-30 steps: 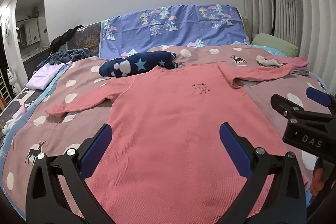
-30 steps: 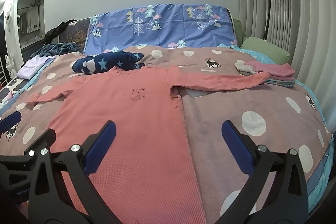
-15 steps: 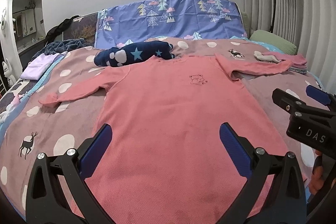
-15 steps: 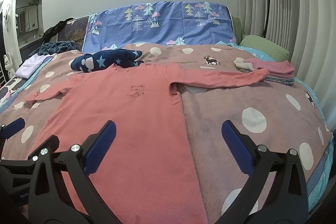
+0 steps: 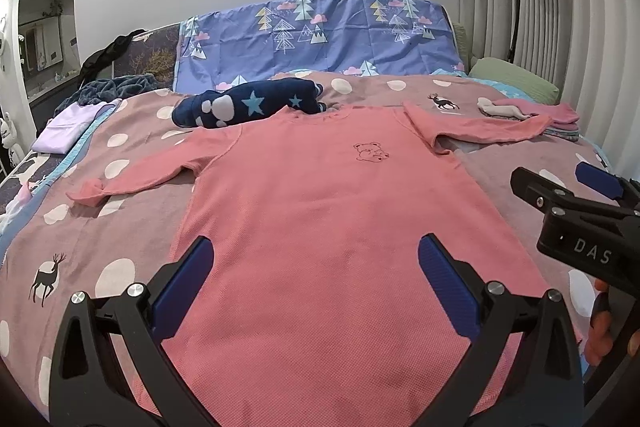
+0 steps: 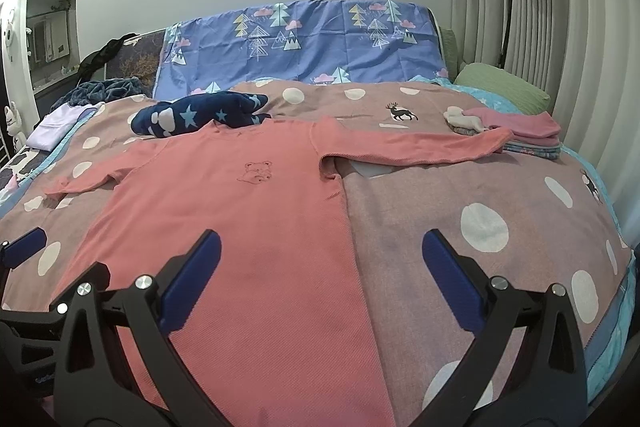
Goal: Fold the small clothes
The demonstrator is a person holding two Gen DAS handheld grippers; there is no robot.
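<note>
Both claws, left (image 5: 314,283) and right (image 6: 320,279), gape over pink top (image 5: 332,211); "DAS" marks right one.

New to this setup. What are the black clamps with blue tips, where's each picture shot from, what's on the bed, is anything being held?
There is no robot arm here. A person carries a handheld two-finger gripper in each hand, and each has a fisheye camera looking forward along its fingers.

The left wrist view shows the left gripper at the bottom, with the right gripper entering from the right side. The right wrist view is the same idea from the right gripper.

On the dotted bedspread a pink long-sleeved top lies flat, sleeves spread. Behind its collar is a crumpled navy star-print garment. At the far right sits a stack of folded clothes, and at the far left a lilac folded item.

Nothing is held: both pairs of fingers stand wide open above the top's lower part.
</note>
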